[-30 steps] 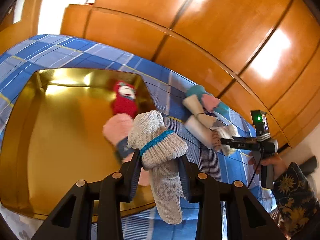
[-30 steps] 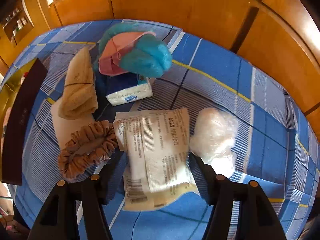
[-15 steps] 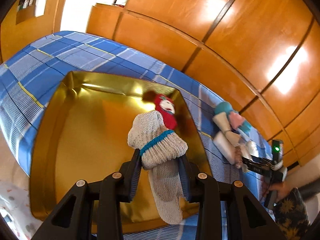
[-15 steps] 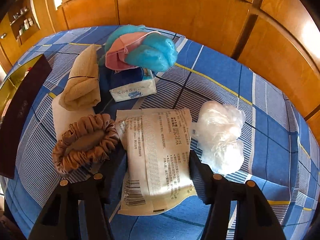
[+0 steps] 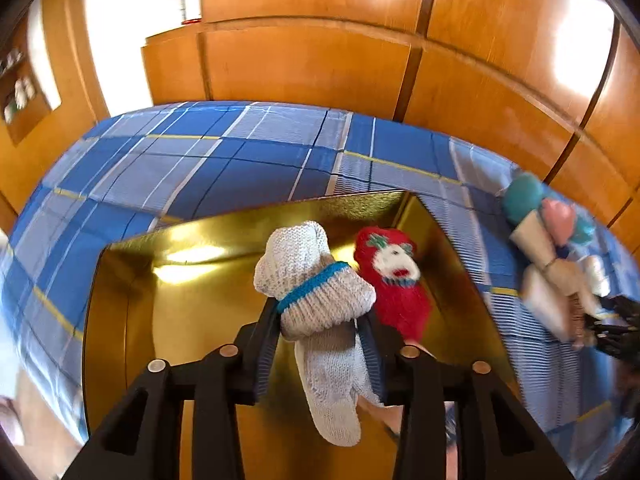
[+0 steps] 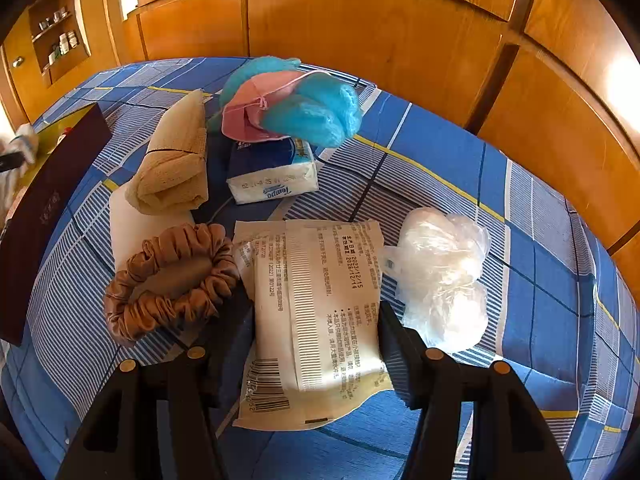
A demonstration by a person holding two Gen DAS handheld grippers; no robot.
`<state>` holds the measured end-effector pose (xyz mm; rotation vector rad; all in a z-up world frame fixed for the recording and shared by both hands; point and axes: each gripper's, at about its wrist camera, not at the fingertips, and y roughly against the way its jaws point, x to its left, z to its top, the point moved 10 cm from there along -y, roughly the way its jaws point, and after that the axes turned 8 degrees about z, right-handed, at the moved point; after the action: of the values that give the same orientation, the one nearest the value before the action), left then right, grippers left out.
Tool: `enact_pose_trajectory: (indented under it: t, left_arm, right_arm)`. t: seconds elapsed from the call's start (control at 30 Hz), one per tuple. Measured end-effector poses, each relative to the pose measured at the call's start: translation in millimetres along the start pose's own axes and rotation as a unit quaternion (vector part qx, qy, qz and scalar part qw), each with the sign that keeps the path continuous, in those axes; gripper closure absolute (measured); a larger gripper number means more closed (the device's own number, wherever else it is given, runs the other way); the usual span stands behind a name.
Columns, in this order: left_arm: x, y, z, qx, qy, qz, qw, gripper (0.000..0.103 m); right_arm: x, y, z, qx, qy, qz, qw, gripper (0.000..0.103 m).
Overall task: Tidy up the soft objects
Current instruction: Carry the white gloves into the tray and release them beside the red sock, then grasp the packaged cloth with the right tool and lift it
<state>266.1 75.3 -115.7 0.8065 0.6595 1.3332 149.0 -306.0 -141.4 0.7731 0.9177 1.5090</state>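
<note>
My left gripper is shut on a rolled grey knit sock with a teal band, held above the gold tray. A red knit sock with a white face lies in the tray's far right corner. My right gripper is open, its fingers on either side of a white printed packet on the blue plaid cloth. Near it lie a brown scrunchie, a beige rolled cloth, a tissue pack, a pink and teal bundle and a clear plastic bag.
Wooden cabinet panels stand behind the plaid-covered surface. A dark maroon tray wall stands at the left of the right wrist view. The right gripper also shows at the right edge of the left wrist view.
My left gripper has carried the grey sock left and over the gold tray, turning toward its far corner. My right gripper has drawn back slightly from the white packet.
</note>
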Motion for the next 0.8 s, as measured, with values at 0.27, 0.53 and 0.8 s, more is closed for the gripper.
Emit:
enact_pose_trajectory:
  t: [0.27,0.53,0.8]
  left_arm:
    - [8,-19,17,-0.012,0.029,0.018,0.9993,0.036]
    - [8,30,-15,-0.034,0.072,0.033,0.9962,0.033]
    - [-6,72,-56,-0.057,0.087,0.062,0.9927,0.016]
  right_arm:
    - [0,1,-1,-0.001,0.000,-0.001,1.000,0.043]
    - [0,1,-1,-0.004,0.004,-0.004,1.000,0.043]
    - [0,2,-2,-0.017,-0.003,-0.008,1.000,0.042]
